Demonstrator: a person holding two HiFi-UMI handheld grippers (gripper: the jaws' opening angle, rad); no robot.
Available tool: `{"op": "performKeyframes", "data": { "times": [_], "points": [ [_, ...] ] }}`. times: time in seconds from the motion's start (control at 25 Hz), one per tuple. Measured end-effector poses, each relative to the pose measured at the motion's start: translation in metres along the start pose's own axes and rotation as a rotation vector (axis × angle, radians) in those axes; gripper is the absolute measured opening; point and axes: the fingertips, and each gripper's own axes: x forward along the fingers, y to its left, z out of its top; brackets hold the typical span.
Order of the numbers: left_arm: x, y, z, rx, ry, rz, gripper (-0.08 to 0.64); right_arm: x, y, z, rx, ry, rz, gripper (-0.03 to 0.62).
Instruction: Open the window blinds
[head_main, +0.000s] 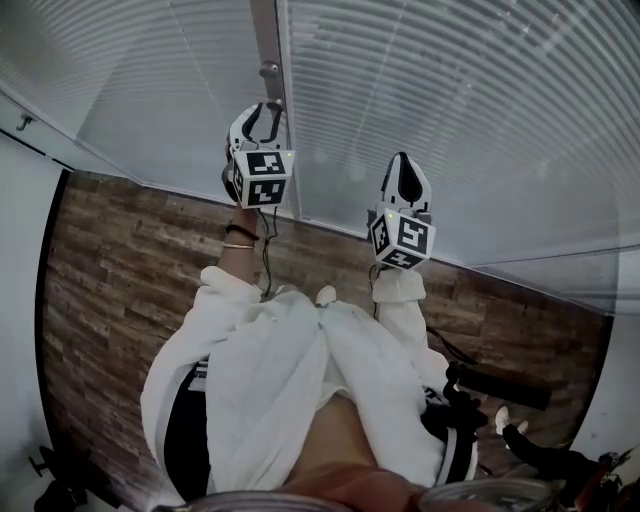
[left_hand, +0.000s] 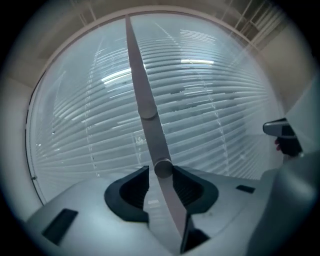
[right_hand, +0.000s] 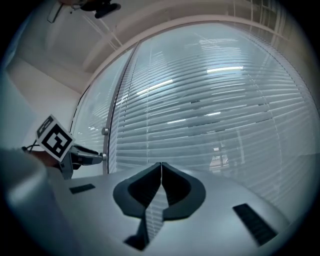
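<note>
**Left gripper pinching a knob on the window frame, blinds shut**

A person in a loose white coat (head_main: 270, 390) stood facing a wall of glass, seen steeply from above. The blinds (head_main: 450, 120) filled the picture from 9 o'clock round to 3 o'clock. They were thin, pale horizontal slats lying close and flat, with faint vertical cords running across them.

A slim, smooth grey metal frame post (head_main: 266, 35) rose at 12 o'clock between two panes. The left gripper (head_main: 270, 106) reached it at about 11 o'clock. Its curved, dark ribbed jaws were pinched on a small round knob (left_hand: 162, 168) that stuck out from the post. Another round knob (head_main: 270, 70) sat on the post just beyond it.

The right gripper (head_main: 403, 162) was held at about 1 o'clock, near the slats. Its jaws were pressed together tip to tip with nothing between them.

A floor (head_main: 120, 260) of rough, brown wood-grain planks ran along the foot of the glass.
</note>
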Motion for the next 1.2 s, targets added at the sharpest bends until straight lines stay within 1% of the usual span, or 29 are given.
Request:
{"op": "performKeyframes", "data": {
  "times": [0.04,0.16,0.24,0.28,0.32,0.4,0.44,0.48,0.52,0.56,0.6,0.64,0.68,0.72,0.76,0.8,0.84,0.92,0.96,1.0,1.04,1.08,1.16,1.2],
  "points": [
    [0.000,0.000,0.001,-0.005,-0.003,-0.019,0.133,0.001,0.002,0.000,0.000,0.003,0.008,0.011],
    [-0.003,0.000,0.005,0.023,-0.035,-0.047,0.132,0.003,0.010,-0.001,0.004,0.006,0.024,0.011],
    [-0.006,-0.005,0.007,0.015,-0.056,-0.079,0.140,0.002,0.016,-0.001,0.001,0.007,0.032,0.011],
    [-0.006,-0.007,0.008,0.010,-0.061,-0.091,0.156,0.001,0.018,0.000,-0.001,0.007,0.035,0.011],
    [-0.005,-0.008,0.010,0.011,-0.062,-0.090,0.157,0.001,0.018,0.001,0.001,0.006,0.035,0.011],
    [0.000,-0.007,0.015,0.025,-0.066,-0.064,0.156,0.001,0.018,0.003,0.002,0.003,0.032,0.011],
    [0.002,-0.005,0.016,0.032,-0.064,-0.051,0.150,0.001,0.017,0.004,0.000,0.002,0.029,0.011],
    [0.002,-0.004,0.017,0.036,-0.060,-0.041,0.125,0.000,0.016,0.004,-0.003,0.001,0.026,0.011],
    [0.002,-0.003,0.017,0.035,-0.055,-0.031,0.124,0.000,0.016,0.004,-0.005,0.002,0.022,0.011],
    [0.003,-0.002,0.017,0.027,-0.054,-0.022,0.124,0.000,0.015,0.004,-0.005,0.002,0.018,0.011],
    [0.003,-0.002,0.016,0.003,-0.058,-0.013,0.124,0.000,0.013,0.004,-0.004,0.002,0.012,0.011],
    [0.004,-0.002,0.016,-0.048,-0.066,-0.009,0.124,0.000,0.012,0.005,-0.004,0.001,0.007,0.011],
    [0.004,-0.002,0.016,-0.133,-0.075,-0.013,0.124,-0.001,0.010,0.006,-0.006,-0.001,0.002,0.011],
    [0.003,-0.002,0.016,-0.255,-0.085,-0.027,0.123,-0.002,0.009,0.007,-0.010,-0.005,-0.002,0.011],
    [0.002,0.000,0.015,-0.406,-0.098,-0.046,0.123,-0.003,0.007,0.007,-0.013,-0.008,-0.005,0.011],
    [0.001,0.003,0.014,-0.580,-0.115,-0.071,0.123,-0.004,0.005,0.008,-0.014,-0.011,-0.008,0.011],
    [0.001,0.007,0.012,-0.772,-0.134,-0.102,0.123,-0.004,0.003,0.009,-0.014,-0.015,-0.013,0.011],
    [0.004,0.008,0.007,-1.190,-0.169,-0.196,0.121,-0.007,-0.001,0.011,-0.013,-0.022,-0.023,0.011],
    [0.007,0.008,0.005,-1.361,-0.180,-0.245,0.121,-0.008,-0.004,0.012,-0.014,-0.023,-0.029,0.011],
    [0.008,0.008,0.005,-1.429,-0.181,-0.275,0.121,-0.009,-0.005,0.012,-0.015,-0.023,-0.033,0.011],
    [0.008,0.009,0.005,-1.351,-0.167,-0.272,0.123,-0.010,-0.007,0.011,-0.017,-0.022,-0.035,0.011],
    [0.006,0.010,0.007,-1.140,-0.140,-0.228,0.123,-0.011,-0.007,0.010,-0.016,-0.019,-0.036,0.011],
    [-0.001,0.007,0.010,-0.594,-0.071,-0.088,0.124,-0.012,-0.008,0.007,-0.010,-0.015,-0.038,0.011],
    [-0.003,0.004,0.012,-0.374,-0.045,-0.034,0.124,-0.013,-0.008,0.006,-0.006,-0.015,-0.039,0.011]
  ]
}}
